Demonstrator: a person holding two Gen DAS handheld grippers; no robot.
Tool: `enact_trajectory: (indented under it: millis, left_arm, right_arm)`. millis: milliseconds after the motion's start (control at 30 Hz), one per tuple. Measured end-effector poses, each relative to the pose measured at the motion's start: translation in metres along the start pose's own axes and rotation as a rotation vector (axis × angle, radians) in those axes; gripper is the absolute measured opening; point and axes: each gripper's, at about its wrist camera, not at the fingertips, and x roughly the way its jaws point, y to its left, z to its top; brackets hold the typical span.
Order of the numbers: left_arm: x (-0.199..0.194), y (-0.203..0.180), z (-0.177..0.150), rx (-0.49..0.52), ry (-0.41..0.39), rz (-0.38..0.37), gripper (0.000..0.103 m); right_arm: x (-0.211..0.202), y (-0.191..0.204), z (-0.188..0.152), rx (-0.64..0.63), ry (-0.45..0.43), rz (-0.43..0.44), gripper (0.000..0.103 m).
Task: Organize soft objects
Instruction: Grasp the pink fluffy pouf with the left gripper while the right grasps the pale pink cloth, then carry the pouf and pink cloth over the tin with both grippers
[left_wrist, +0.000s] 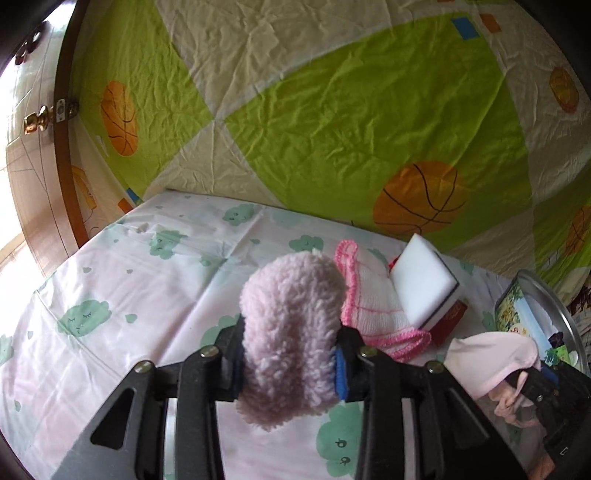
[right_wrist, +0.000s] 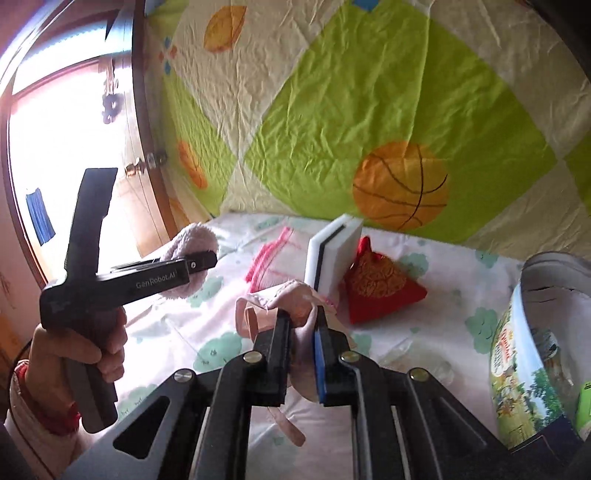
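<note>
Both grippers are clamped: left gripper (left_wrist: 290, 363) on fluffy pink plush (left_wrist: 291, 317), right gripper (right_wrist: 301, 360) on pink cloth (right_wrist: 295, 299).

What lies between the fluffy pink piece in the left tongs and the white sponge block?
A white knitted cloth with pink crocheted trim lies on the sheet between the fluffy pink piece and the sponge block, clearest in the left wrist view.

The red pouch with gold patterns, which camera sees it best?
The right wrist view. There the red pouch shows nearly whole, partly behind the white sponge. In the left wrist view only red slivers peek out under that sponge.
</note>
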Motion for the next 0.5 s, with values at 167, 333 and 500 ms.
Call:
enact_trajectory:
  millis: [167, 333, 500]
  left_arm:
    - [-0.007, 0.011, 0.005, -0.086, -0.07, -0.061, 0.035]
    - [-0.022, -0.002, 0.004, -0.054, -0.171, -0.068, 0.035]
    - [-0.024, -0.018, -0.003, -0.039, -0.192, -0.096, 0.035]
  right_arm:
    - [-0.04, -0.01, 0.011, 0.025, -0.142, -0.053, 0.012]
    - [-0.079, -0.018, 0.01, -0.024, -0.288, -0.197, 0.012]
    - [-0.09, -0.033, 0.005, -0.02, -0.3, -0.211, 0.012]
